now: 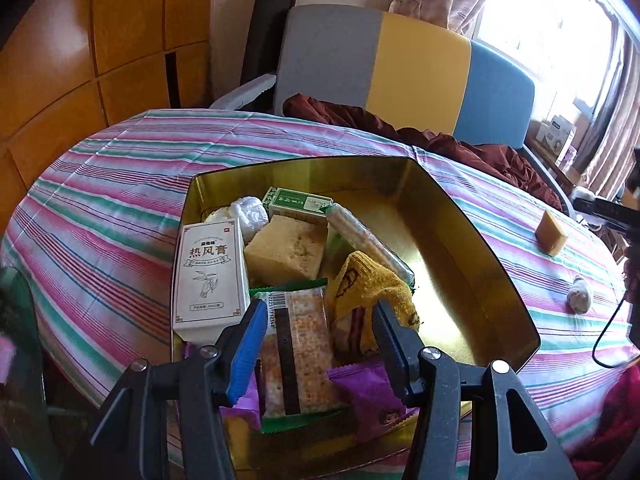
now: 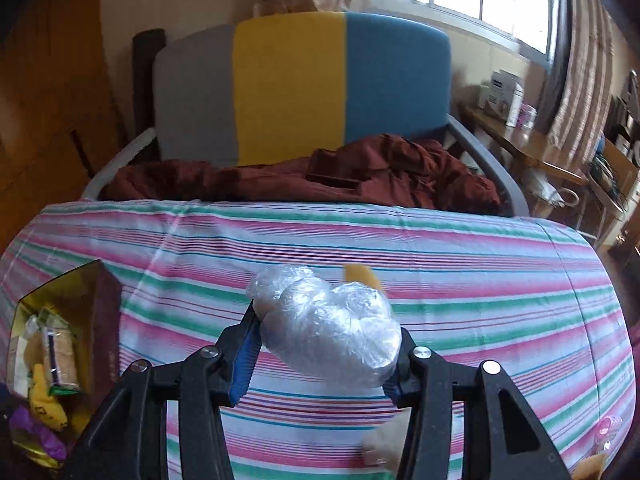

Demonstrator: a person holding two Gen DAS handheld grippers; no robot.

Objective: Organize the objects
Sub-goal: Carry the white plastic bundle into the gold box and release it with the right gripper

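Note:
A gold tin box [image 1: 472,240] sits on the striped tablecloth and holds several items: a white carton [image 1: 210,276], a tan sponge block [image 1: 286,250], a green box [image 1: 300,202], a yellow sock [image 1: 372,284] and a cracker packet [image 1: 304,352]. My left gripper [image 1: 320,328] is open above the cracker packet, holding nothing. My right gripper [image 2: 324,340] is shut on a clear plastic-wrapped bundle [image 2: 328,324], held above the cloth. The box's corner [image 2: 60,280] shows at the left of the right wrist view.
On the cloth to the right of the box lie a tan block [image 1: 552,232] and a small grey lump [image 1: 580,300]. A grey, yellow and blue chair [image 2: 300,80] with a maroon garment [image 2: 320,176] stands behind the table. A black cable [image 1: 608,332] hangs at the right.

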